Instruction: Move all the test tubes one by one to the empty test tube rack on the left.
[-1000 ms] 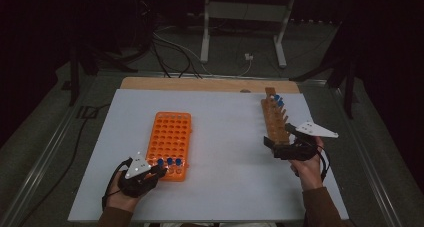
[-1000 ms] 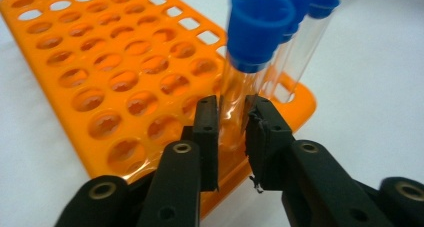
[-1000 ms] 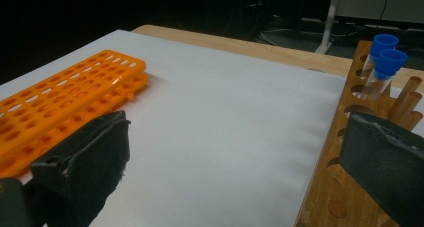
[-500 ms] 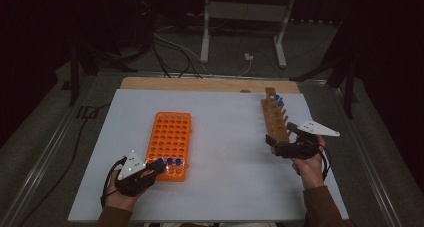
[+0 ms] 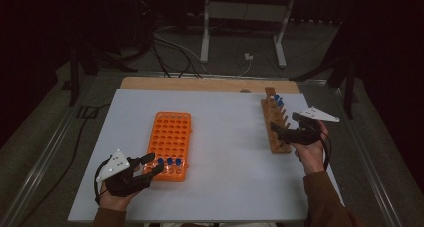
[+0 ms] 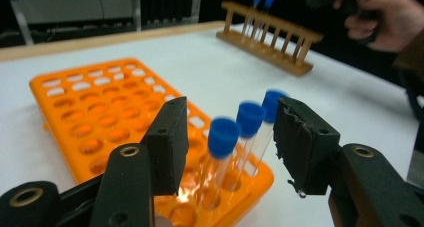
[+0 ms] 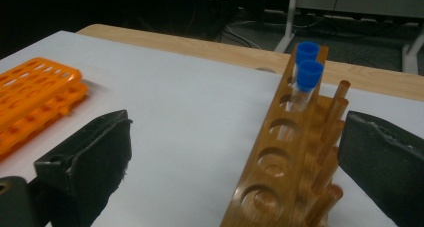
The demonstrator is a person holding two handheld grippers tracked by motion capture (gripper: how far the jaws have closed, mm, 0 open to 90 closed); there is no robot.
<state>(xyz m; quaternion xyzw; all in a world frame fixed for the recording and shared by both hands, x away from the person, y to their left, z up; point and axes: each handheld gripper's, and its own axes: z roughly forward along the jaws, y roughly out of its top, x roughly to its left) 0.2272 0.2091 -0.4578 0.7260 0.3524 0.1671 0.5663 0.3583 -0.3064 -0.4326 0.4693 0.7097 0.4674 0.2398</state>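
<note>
Between left claw (image 6: 227, 152) jaws, unpinched: blue-capped tube (image 6: 220, 152).

The orange rack (image 6: 100, 112) looks like smooth, slightly glossy plastic. Its three tubes (image 6: 220, 157) are clear and shiny, with matt blue plastic caps (image 6: 223, 136). The other rack (image 7: 295, 157) is varnished wood with a soft sheen. The table top (image 5: 225, 137) is matt white, edged with bare wood. The gripper pads (image 6: 300, 142) look like rough black foam.
</note>
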